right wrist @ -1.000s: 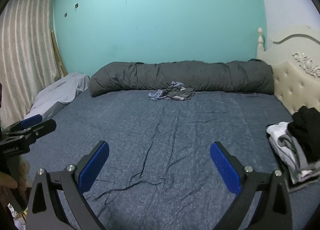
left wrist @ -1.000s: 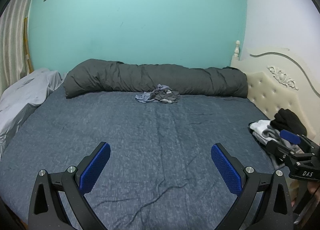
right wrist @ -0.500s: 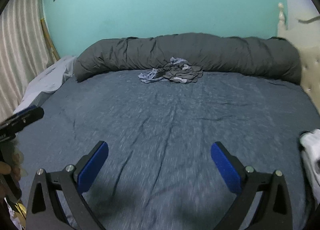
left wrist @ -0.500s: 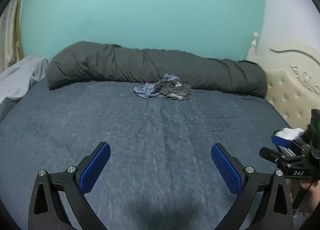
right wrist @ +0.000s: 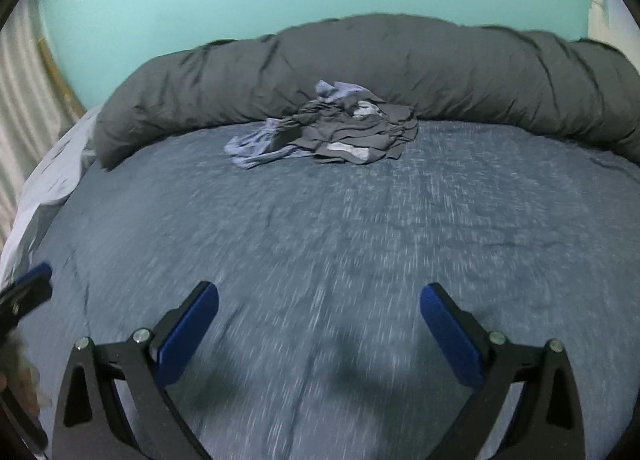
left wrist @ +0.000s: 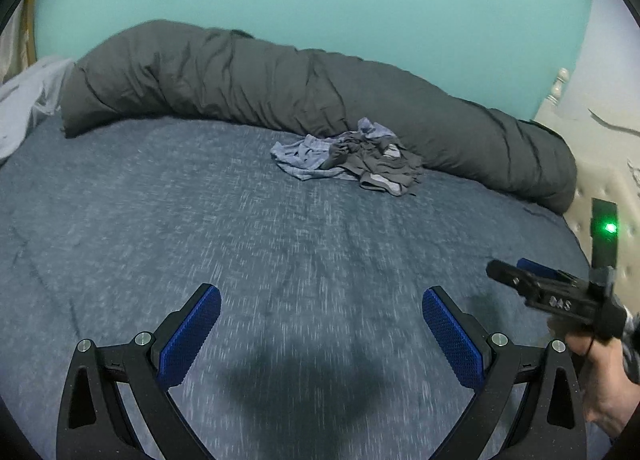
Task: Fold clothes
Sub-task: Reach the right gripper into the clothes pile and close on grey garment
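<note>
Lying crumpled at the bed's (left wrist: 200, 220) far edge, the clothes (left wrist: 352, 160) look soft and light, best pinched at a hem by either wide-apart hand-held gripper (left wrist: 320, 324) (right wrist: 318, 320).

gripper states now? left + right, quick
Left gripper: open, jaws spread wide, holding nothing, over the bed.
Right gripper: open, jaws spread wide, holding nothing; clothes pile lies ahead, untouched.
</note>
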Demonstrator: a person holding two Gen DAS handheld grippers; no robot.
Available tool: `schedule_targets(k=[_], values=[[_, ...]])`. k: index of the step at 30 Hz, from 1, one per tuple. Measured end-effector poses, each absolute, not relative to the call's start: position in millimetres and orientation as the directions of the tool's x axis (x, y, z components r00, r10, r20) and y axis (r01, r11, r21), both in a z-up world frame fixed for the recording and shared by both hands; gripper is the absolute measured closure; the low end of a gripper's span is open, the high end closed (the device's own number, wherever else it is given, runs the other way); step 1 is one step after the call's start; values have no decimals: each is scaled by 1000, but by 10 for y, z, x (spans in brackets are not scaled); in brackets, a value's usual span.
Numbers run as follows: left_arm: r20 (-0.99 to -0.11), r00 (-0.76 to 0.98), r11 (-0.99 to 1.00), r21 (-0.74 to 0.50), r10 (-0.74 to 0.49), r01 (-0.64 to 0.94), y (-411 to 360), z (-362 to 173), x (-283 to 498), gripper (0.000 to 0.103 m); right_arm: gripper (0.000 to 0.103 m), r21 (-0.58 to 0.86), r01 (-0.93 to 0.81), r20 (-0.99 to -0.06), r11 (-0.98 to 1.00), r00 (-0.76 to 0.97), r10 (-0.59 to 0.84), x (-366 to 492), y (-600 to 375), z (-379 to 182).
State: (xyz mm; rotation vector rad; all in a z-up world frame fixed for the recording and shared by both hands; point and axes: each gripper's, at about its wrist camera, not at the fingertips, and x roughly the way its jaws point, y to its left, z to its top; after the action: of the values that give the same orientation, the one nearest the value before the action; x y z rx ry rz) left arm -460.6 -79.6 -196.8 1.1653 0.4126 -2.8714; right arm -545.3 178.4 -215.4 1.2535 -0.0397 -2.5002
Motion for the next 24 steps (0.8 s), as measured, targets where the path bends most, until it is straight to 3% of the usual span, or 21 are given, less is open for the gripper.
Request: schedule_targets(k=[9,13,24], values=[[-724,-682,-931,-312,105,188,-1186,-2424,-5281,0,7,135,249,-808,-959,-532,-252,-6679,1587,-2534],[-734,-672,-922,-324,102,214,-1350,-2563,-5464,0,16,133,253,-805,-958,-536,-254,-7132,1464,-2622],[-743,-660,-914,-337,111,226,-1614,-2852,-5725,0,17,107,213,-834,-971,-513,-204,-8042,983,-2955]])
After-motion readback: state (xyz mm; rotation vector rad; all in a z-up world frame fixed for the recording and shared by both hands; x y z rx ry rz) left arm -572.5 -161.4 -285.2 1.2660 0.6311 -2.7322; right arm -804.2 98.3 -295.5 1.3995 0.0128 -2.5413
